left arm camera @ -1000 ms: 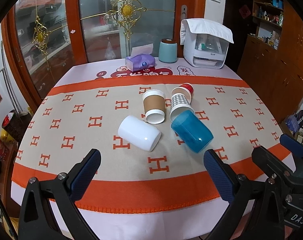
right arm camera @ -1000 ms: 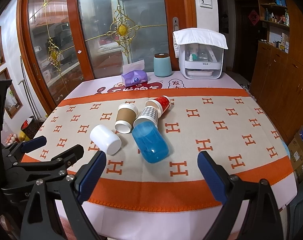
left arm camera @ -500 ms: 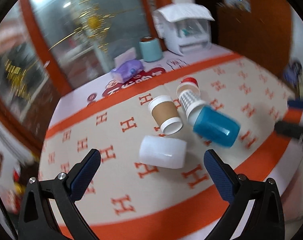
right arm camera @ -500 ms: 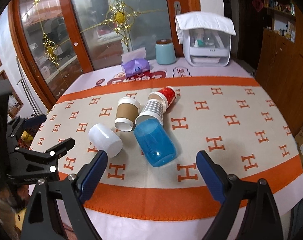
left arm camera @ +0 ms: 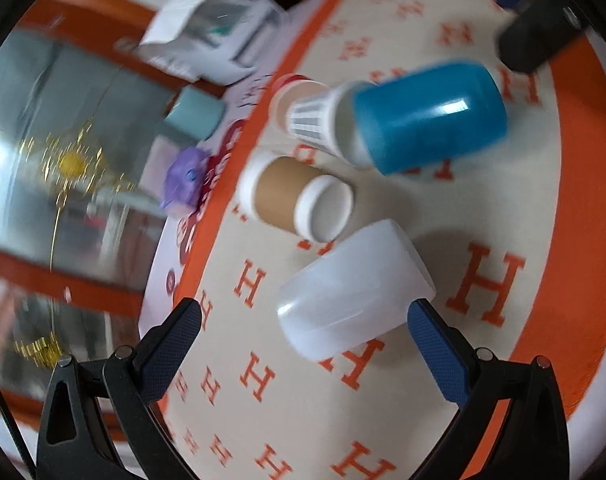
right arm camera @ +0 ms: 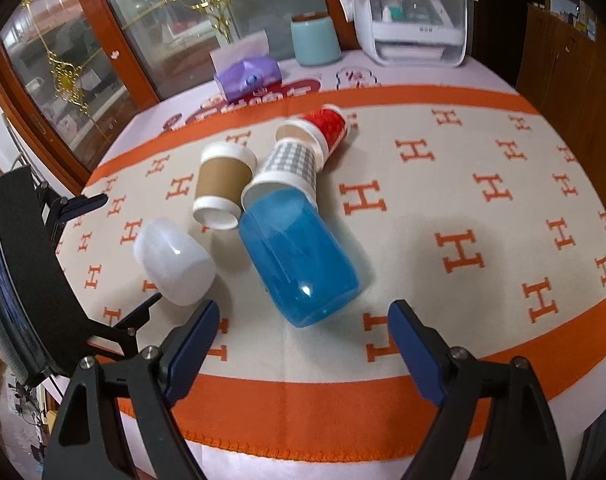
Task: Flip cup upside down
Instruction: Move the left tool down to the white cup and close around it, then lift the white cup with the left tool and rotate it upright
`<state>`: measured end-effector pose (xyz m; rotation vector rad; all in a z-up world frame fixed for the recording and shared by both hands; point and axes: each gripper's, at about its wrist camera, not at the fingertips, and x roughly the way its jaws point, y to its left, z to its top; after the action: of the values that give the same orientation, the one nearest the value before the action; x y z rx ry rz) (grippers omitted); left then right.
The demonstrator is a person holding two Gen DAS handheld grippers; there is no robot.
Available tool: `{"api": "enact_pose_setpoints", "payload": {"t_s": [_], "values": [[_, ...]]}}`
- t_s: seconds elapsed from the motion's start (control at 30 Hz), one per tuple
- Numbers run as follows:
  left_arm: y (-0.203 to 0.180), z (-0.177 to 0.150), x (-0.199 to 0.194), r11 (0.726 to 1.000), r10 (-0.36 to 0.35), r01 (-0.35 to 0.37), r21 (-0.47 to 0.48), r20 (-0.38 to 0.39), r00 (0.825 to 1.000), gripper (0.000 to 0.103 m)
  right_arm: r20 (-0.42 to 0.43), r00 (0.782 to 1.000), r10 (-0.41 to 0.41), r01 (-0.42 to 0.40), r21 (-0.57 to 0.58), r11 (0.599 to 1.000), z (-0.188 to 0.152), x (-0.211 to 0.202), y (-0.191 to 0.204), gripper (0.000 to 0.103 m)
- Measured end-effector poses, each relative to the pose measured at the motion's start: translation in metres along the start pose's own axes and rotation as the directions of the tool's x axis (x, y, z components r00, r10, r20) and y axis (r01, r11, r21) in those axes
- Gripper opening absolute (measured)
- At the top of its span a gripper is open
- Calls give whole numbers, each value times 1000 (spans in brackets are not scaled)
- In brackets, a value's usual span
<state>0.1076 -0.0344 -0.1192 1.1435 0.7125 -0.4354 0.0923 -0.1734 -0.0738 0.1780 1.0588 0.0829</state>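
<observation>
Approaching the white cup (left arm camera: 353, 290), which lies on its side on the tablecloth (left arm camera: 503, 216) just beside the brown paper cup (left arm camera: 299, 196), the left gripper (left arm camera: 303, 330) is spread wide and holds nothing. Centre its jaws across the cup's wall before closing, then lift clear of neighbours before rotating mouth-down. The right gripper (right arm camera: 303, 332) is likewise wide apart and empty, near the blue cup (right arm camera: 299, 256).

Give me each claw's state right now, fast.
Left claw: open, holding nothing, white cup lying between its fingers.
Right claw: open, holding nothing, just short of the blue cup.
</observation>
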Motion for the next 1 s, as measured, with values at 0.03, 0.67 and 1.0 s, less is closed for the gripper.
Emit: {"api": "enact_pose_setpoints", "payload": {"t_s": [0.03,0.67,1.0], "values": [[-4,2,4,999,9,-9,34,2,1000,102,-9,1000,-1,1,2,1000,0,4,-1,86],[-23,26,49,972,-137,150,179,-84,987,65,-74,997,-16,18,31,999,-10,37,-21,83],[0,33,24,945,-316,277,-176,-263,912,65,-45,999,2,0,44,999,-21,18,-25,83]]}}
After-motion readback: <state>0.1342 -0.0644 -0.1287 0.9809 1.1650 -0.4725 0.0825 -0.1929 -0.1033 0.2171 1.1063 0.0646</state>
